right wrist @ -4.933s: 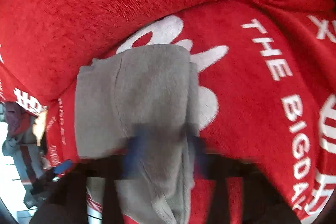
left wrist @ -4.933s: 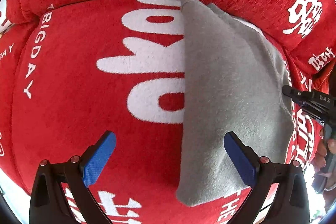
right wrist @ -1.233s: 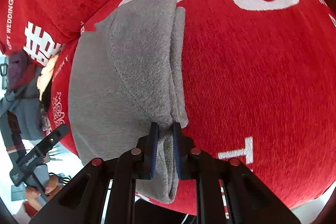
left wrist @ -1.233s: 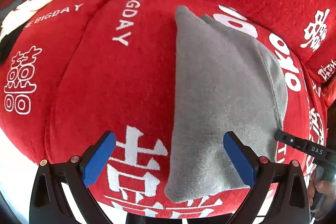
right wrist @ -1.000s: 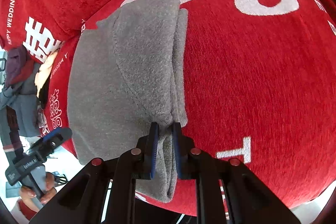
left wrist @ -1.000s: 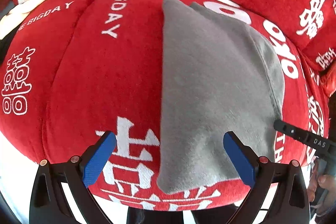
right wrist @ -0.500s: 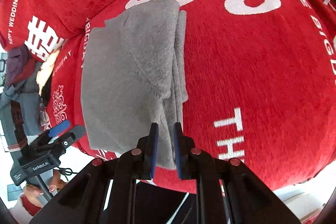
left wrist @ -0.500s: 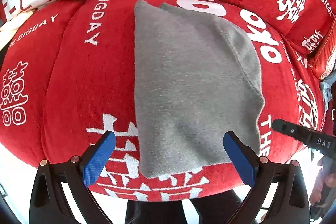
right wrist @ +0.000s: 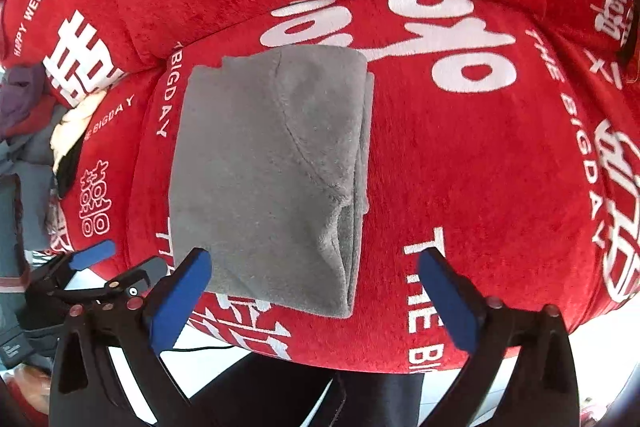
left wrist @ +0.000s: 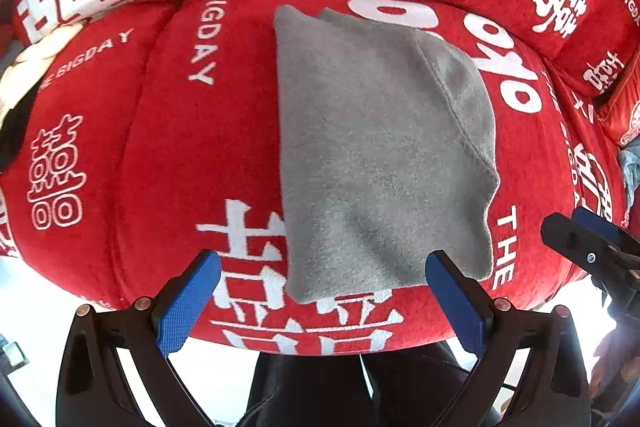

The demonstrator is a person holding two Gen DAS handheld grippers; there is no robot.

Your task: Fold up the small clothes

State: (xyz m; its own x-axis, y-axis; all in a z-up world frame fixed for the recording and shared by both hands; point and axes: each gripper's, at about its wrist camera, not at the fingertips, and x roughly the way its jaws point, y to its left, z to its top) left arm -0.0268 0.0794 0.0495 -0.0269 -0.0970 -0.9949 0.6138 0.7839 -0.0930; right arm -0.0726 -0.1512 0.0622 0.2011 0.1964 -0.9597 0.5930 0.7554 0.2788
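Jaws: right gripper just sprung wide, empty; left gripper wide. Folded grey garment lies ahead of both, long axis running away.

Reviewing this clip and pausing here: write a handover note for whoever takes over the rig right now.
Left gripper: open, empty, above the garment's near edge.
Right gripper: has just been opening; open now, nothing between its pads.
Grey garment: folded, lying flat on the red cushion, free of both grippers.
Done: this piece looks folded and released.
Left: possibly further clothes from the pile at the left edge.
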